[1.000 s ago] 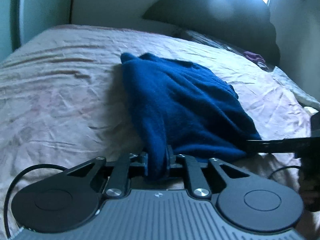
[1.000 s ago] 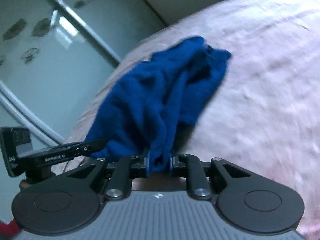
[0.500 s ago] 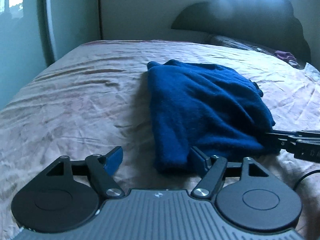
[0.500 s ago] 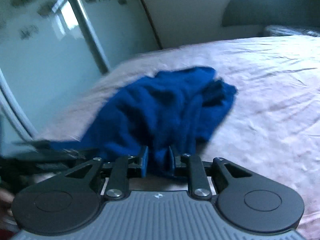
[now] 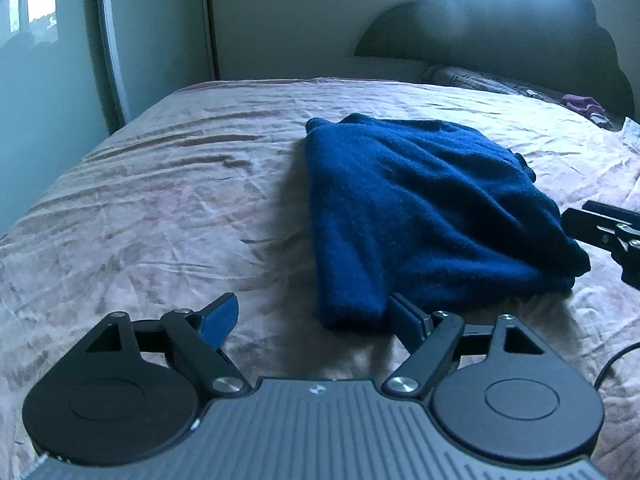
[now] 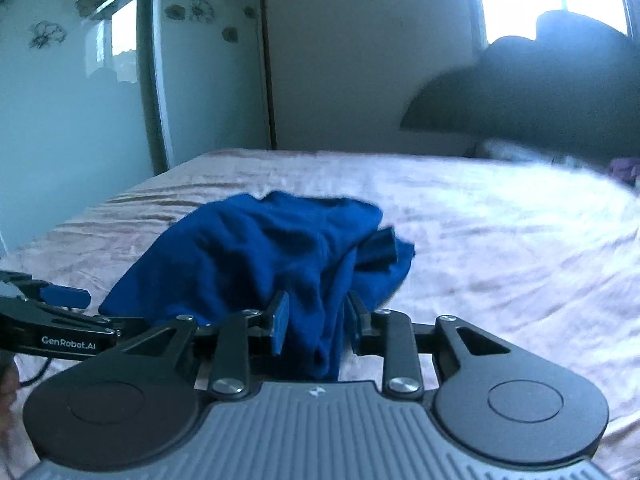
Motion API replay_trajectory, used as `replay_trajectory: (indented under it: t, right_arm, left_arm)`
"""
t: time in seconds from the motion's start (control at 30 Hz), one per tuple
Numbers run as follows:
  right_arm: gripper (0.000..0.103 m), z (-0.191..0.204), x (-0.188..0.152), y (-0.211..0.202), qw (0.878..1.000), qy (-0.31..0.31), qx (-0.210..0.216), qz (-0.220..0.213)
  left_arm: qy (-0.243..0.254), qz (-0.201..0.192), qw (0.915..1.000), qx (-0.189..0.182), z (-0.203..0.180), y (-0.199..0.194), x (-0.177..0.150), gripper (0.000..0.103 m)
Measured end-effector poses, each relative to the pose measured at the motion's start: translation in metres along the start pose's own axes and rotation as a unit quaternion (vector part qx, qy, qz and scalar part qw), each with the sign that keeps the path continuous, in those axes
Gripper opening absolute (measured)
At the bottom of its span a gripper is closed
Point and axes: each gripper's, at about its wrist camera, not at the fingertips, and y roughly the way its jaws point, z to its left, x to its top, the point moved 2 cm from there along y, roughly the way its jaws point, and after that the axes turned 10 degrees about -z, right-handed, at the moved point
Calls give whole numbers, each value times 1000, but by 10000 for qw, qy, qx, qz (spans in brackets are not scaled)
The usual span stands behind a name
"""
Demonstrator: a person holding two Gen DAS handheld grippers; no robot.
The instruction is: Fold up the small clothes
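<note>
Dark blue knitted garment [image 5: 416, 208] is laid on pink bed sheet [image 5: 160, 208], long axis near-to-far. Left gripper [image 5: 312, 316] jaws wide, empty, at near-left corner; right gripper [image 6: 318, 318] jaws part-open, cloth bunched between, grip slack.

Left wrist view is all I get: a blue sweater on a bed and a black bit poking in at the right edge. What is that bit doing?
Observer: That is the right hand-held gripper. Its jaws stand apart, with a bunched fold of the blue sweater between them.
Operator: Does the sweater lie flat on that side?
Observer: No. In the right wrist view it is rumpled, with a darker flap sticking out at its far right corner.
Operator: Can you see my gripper from there?
Observer: Yes. The left hand-held gripper shows side-on at the left edge, with GenRobot.AI lettering on its arm.
</note>
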Motion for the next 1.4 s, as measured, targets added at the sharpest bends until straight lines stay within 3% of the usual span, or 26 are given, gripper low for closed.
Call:
replay_trajectory:
  t: [0.13,0.23,0.37,0.4,0.5,0.7,0.8,0.97,1.1,1.4]
  right_arm:
    - [29,11,-5,6,9990,-138,333,269]
    - [29,9,-16,18,9972,-14,263,697]
    - [31,3,-17,17,9970,219,238,701]
    - [37,3,-17,16,9972,249,236,665]
    - [69,6,-18,14,9974,116,238,672]
    - [72,6,-30,20,9947,78,184,1013]
    - [89,7,-30,18,9945,57,151,1035]
    - [91,11,-32,13,9936,45,62,1125]
    - [100,11,-33,12,9930,116,-29,1176]
    - [103,13,-37,14,9905,217,-307,1325]
  left_arm:
    - [16,18,10000,48,-1,-1,-1,86]
    - [20,58,10000,60,-2,-2,-3,87]
    - [35,113,9999,84,-2,-2,-7,88]
    - [26,117,9999,91,-2,-3,-8,88]
    - [1,123,9999,122,-2,-3,-8,89]
    - [-49,133,9998,169,-1,-7,-11,90]
    - [-133,152,9997,141,0,-8,-13,93]
    - [-214,161,9996,121,3,-11,-15,96]
    - [-169,152,9996,153,2,-13,-16,97]
    - [-148,85,9993,319,5,-17,-19,100]
